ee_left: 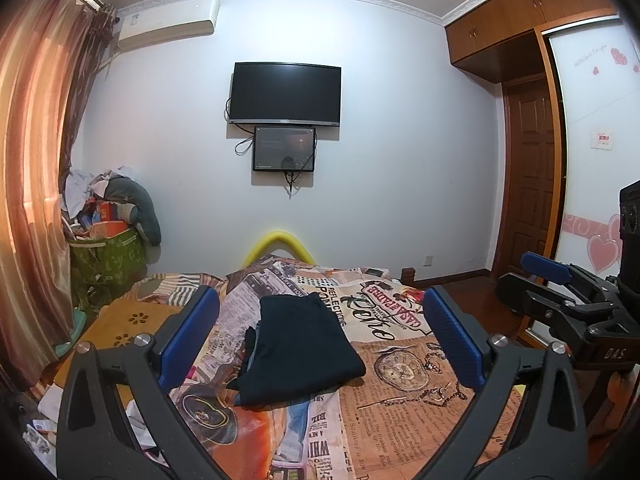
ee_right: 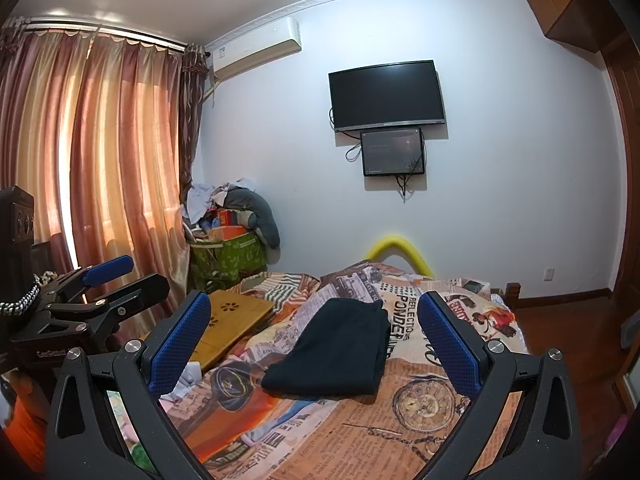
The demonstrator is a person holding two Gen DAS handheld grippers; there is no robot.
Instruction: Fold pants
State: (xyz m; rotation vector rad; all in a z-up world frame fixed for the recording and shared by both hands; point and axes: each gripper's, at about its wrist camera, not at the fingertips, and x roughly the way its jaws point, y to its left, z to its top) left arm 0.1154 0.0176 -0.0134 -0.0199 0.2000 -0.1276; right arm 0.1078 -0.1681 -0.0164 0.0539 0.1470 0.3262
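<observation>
The dark pants [ee_left: 300, 350] lie folded in a thick rectangle on the bed [ee_left: 420, 392], about in the middle of its printed newspaper-pattern cover, with bare cover on every side of them. In the left wrist view the near left edge of the bundle is not tidy: some layers of cloth stick out there and a strip of lighter fabric shows between them. In the right wrist view the far right edge shows a soft rolled fold.

The left gripper [ee_left: 320, 336] hangs above the near part of the bed with its blue-padded jaws spread wide and nothing between them; the pants are seen in the gap but lie beyond the tips, not touched. The right gripper [ee_right: 314, 338] is the same, wide open and empty, apart from the pants. Each gripper also appears at the side of the other's view, well away from the bundle.

A wooden lap board [ee_right: 232, 320] lies at the left edge of the bed, near the curtain [ee_right: 104, 152]. At the far edge a yellow foam tube [ee_left: 278, 246] rises behind the cover. To the right of the bed the floor [ee_left: 472, 292] is dark wood.

The near edge of the bed is hidden behind the gripper bodies in both views. The loose light things at the near left corner are too cut off to name.
</observation>
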